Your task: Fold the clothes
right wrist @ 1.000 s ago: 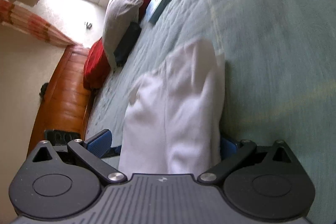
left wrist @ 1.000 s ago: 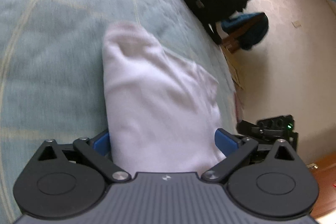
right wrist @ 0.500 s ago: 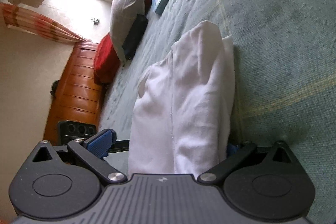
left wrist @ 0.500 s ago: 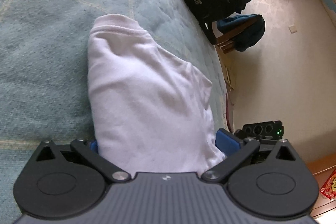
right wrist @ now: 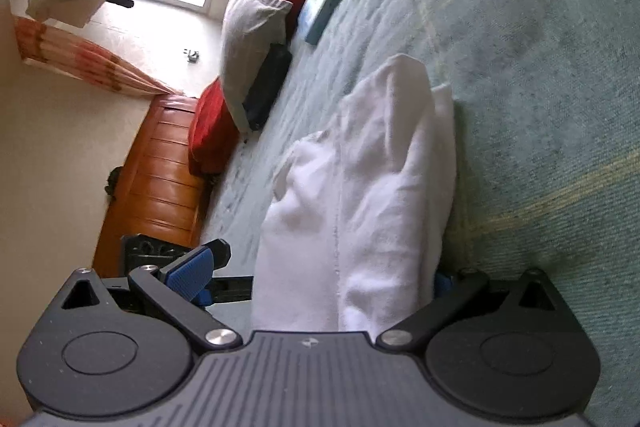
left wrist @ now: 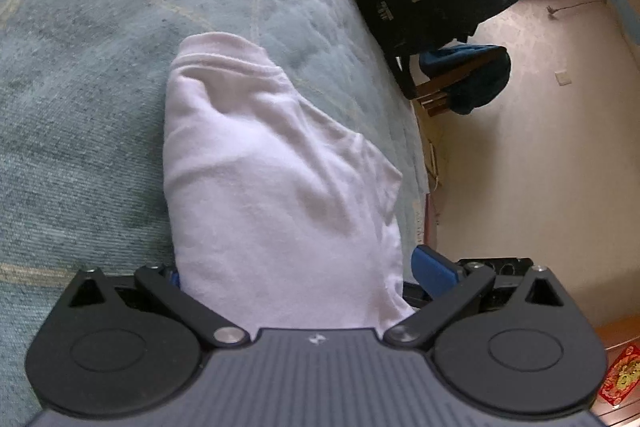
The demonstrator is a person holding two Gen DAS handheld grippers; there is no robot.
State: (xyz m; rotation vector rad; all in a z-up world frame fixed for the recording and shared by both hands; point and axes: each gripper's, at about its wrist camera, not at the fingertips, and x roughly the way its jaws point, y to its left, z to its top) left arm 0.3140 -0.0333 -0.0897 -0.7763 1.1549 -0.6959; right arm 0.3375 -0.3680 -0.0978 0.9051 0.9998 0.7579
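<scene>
White garment lies bunched mid-frame on the green bedspread; left gripper and right gripper straddle it, jaws wide, gripping nothing; folding looks under way; next, probably pinch an edge.

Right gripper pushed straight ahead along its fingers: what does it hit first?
The bunched white cotton garment, already between the right gripper jaws. Beyond it lies the pale green quilted bedspread; depth past the cloth is unclear.
</scene>
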